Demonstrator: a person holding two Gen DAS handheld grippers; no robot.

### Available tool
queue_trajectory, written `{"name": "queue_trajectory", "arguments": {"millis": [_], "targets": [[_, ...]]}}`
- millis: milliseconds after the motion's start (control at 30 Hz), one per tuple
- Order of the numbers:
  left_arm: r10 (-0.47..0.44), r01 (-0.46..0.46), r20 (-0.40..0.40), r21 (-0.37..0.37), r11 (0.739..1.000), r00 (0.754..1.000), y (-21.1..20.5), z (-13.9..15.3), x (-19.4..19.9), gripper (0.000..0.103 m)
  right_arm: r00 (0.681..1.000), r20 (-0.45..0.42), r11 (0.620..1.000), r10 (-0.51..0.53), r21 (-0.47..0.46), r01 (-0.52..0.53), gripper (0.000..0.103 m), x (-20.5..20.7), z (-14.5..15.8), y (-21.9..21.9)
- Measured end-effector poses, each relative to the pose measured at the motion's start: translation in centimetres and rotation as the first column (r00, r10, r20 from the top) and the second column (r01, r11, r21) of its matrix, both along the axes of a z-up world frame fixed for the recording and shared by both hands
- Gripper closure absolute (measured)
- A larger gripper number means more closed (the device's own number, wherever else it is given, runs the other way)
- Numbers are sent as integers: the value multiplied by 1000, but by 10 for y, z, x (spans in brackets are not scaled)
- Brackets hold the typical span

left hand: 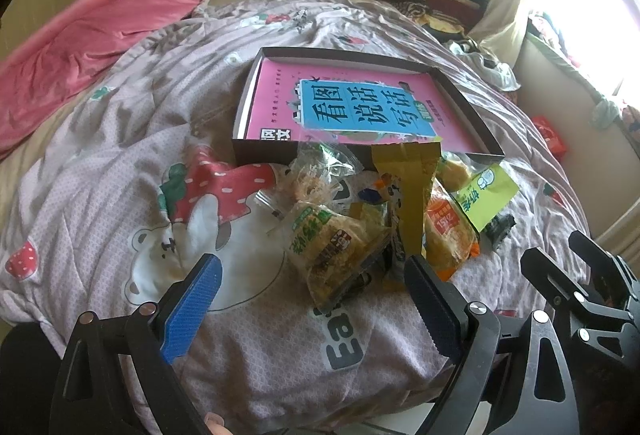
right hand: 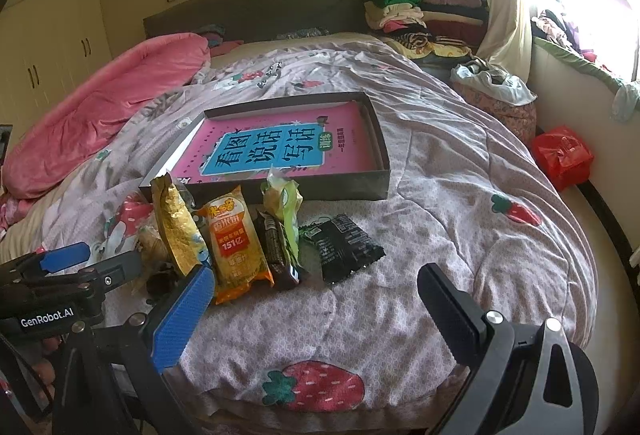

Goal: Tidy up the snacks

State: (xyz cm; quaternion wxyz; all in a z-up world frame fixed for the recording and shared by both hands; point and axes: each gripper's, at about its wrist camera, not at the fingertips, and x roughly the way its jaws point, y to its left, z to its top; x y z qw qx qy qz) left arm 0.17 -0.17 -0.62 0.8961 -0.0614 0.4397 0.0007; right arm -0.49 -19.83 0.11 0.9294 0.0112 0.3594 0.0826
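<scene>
A heap of wrapped snacks lies on the bed quilt in front of a shallow dark box (left hand: pixel 256 153) (right hand: pixel 376 191) that holds a pink and blue book (left hand: pixel 360 107) (right hand: pixel 272 149). Nearest my left gripper (left hand: pixel 312 275) is a clear pack of brown cake (left hand: pixel 332 247), with a gold packet (left hand: pixel 408 179) (right hand: pixel 176 227), an orange rice-cracker pack (left hand: pixel 444 231) (right hand: pixel 236 239) and a green pack (left hand: pixel 486 195) (right hand: pixel 286 207) beside it. Two black packets (right hand: pixel 346 247) lie ahead of my right gripper (right hand: pixel 316 287). Both grippers stand open and hold nothing.
A pink duvet (left hand: pixel 88 47) (right hand: pixel 100 107) is bunched at the left of the bed. Folded clothes (right hand: pixel 416 7) pile up by the headboard. A red bag (right hand: pixel 562 155) sits on the floor at the right, under the window ledge. The left gripper (right hand: pixel 64 275) shows at the right view's left edge.
</scene>
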Motion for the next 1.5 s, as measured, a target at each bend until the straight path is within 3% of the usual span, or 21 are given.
{"name": "queue_trajectory", "arguments": {"millis": [967,1500], "targets": [[-11,11,-15,-13,1000,1000,2,-5,1,10,1000,1,1000,-3,-1,3,1,0,0,0],[37,-43,-77,-86,995,996,31,-22,13,10,999,-17,999,-29,18,29,1,13,-8,-14]]}}
